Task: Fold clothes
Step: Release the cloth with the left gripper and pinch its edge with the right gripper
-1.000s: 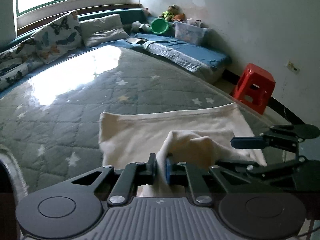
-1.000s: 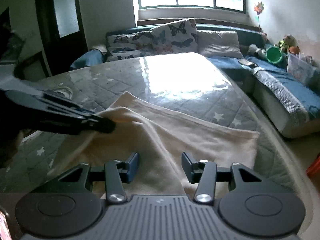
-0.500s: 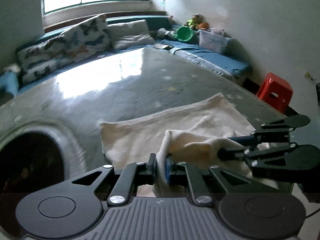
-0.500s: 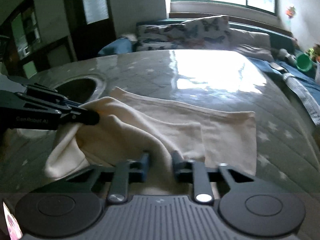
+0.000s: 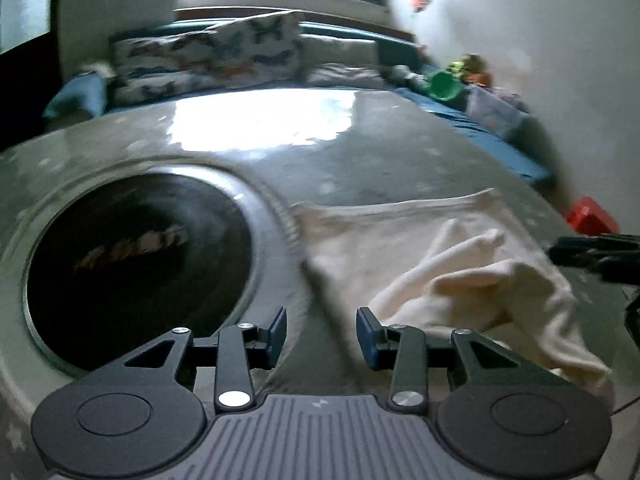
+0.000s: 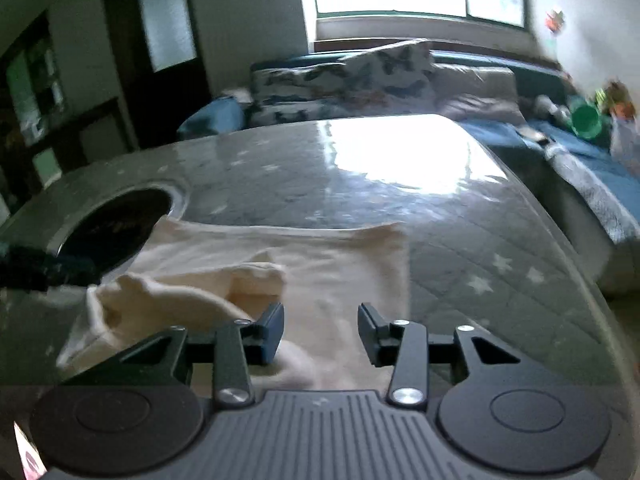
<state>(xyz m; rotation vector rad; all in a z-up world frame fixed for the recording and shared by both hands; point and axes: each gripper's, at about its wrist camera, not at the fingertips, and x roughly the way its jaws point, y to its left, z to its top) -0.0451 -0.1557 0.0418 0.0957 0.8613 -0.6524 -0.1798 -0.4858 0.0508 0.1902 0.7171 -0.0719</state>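
A cream garment (image 5: 452,264) lies on the grey star-quilted table, its near part bunched in loose folds, its far part flat. It also shows in the right wrist view (image 6: 280,272). My left gripper (image 5: 322,332) is open and empty, over the table just left of the garment's near left edge. My right gripper (image 6: 320,330) is open and empty, low over the garment's near part. The right gripper's dark tip shows at the right edge of the left wrist view (image 5: 596,252). The left gripper's tip shows at the left of the right wrist view (image 6: 44,272).
A round dark hole (image 5: 136,268) is cut in the table left of the garment, also seen in the right wrist view (image 6: 116,224). Butterfly pillows (image 5: 208,60) and a blue mattress (image 5: 500,140) lie beyond. A red stool (image 5: 592,220) stands at the right.
Both grippers have opened and let go of the garment, which dropped in loose folds on the table. The left gripper swung left toward the hole; the right pulled back.
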